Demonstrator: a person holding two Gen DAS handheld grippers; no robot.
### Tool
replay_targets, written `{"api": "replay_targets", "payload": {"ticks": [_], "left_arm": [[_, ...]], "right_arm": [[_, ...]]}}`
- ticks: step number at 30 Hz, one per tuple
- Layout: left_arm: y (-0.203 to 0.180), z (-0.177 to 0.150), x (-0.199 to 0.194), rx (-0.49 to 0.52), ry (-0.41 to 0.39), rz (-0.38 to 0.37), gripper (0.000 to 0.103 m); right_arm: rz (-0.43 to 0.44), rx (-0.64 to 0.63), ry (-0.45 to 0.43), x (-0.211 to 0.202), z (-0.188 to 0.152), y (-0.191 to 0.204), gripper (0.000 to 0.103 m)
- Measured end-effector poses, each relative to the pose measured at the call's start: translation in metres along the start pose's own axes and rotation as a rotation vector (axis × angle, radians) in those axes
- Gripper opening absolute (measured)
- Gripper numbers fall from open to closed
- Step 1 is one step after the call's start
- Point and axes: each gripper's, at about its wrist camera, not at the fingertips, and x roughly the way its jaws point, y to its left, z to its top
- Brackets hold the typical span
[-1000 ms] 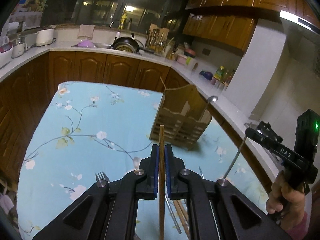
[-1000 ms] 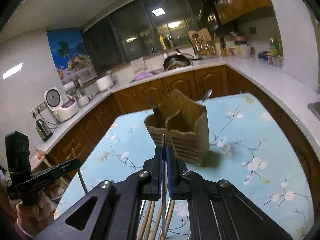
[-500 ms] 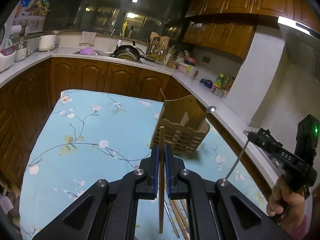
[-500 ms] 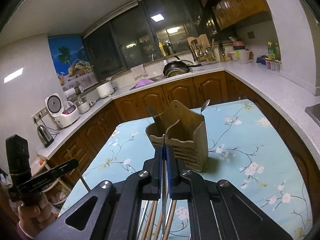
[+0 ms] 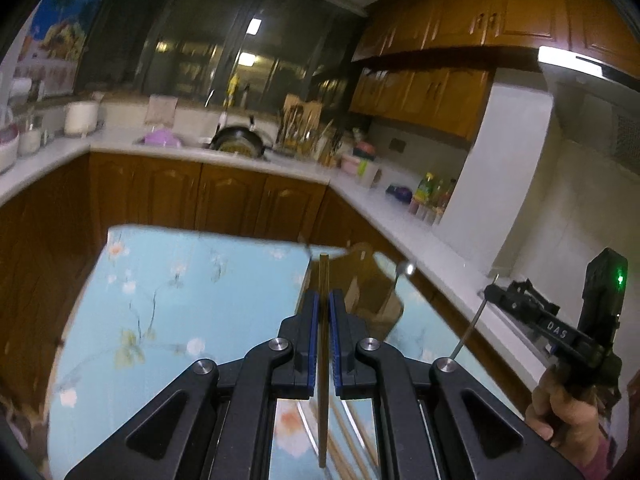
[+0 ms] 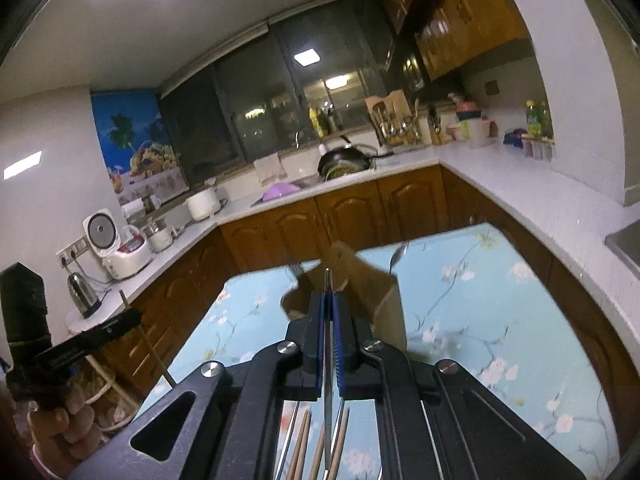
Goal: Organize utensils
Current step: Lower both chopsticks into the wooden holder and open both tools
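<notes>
Left gripper (image 5: 324,312) pinching a wooden chopstick (image 5: 323,360) — right gripper (image 6: 328,316) pinching a metal chopstick (image 6: 327,360), wooden utensil holder (image 6: 372,300) just beyond.

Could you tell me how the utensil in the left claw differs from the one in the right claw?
The wooden chopstick in the left claw is brown and thicker; the metal chopstick in the right claw is silver and thinner. Both are clamped upright, lifted above the table near the wooden utensil holder.

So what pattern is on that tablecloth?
Light blue tablecloth with white blossoms on thin branches, clearest in the right wrist view.
</notes>
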Motion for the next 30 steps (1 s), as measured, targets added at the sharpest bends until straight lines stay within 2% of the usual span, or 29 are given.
{"api": "replay_targets", "payload": {"ticks": [7, 11, 14, 18, 22, 28, 30], "left_arm": [[-0.004, 0.049, 0.03, 0.035, -0.115, -0.005, 0.004], [-0.004, 0.069, 0.055, 0.053, -0.178, 0.009, 0.004], [-0.001, 0.072, 0.081, 0.035, -0.213, 0.011, 0.004], [0.007, 0.056, 0.117, -0.005, -0.242, 0.022, 0.004], [0.01, 0.035, 0.153, -0.031, -0.259, 0.048, 0.004], [0.0, -0.003, 0.203, -0.023, -0.227, 0.099, 0.004], [0.0, -0.01, 0.215, -0.03, -0.205, 0.1, 0.004]], "right_arm": [[-0.024, 0.014, -0.096, 0.015, 0.045, -0.008, 0.004], [-0.054, 0.015, -0.153, 0.028, 0.074, -0.013, 0.004], [-0.072, 0.013, -0.184, 0.038, 0.085, -0.016, 0.004], [-0.103, -0.006, -0.202, 0.054, 0.087, -0.018, 0.004], [-0.14, -0.021, -0.191, 0.075, 0.074, -0.022, 0.004], [-0.158, -0.007, -0.17, 0.093, 0.042, -0.033, 0.004], [-0.155, 0.005, -0.138, 0.101, 0.032, -0.038, 0.004]]}}
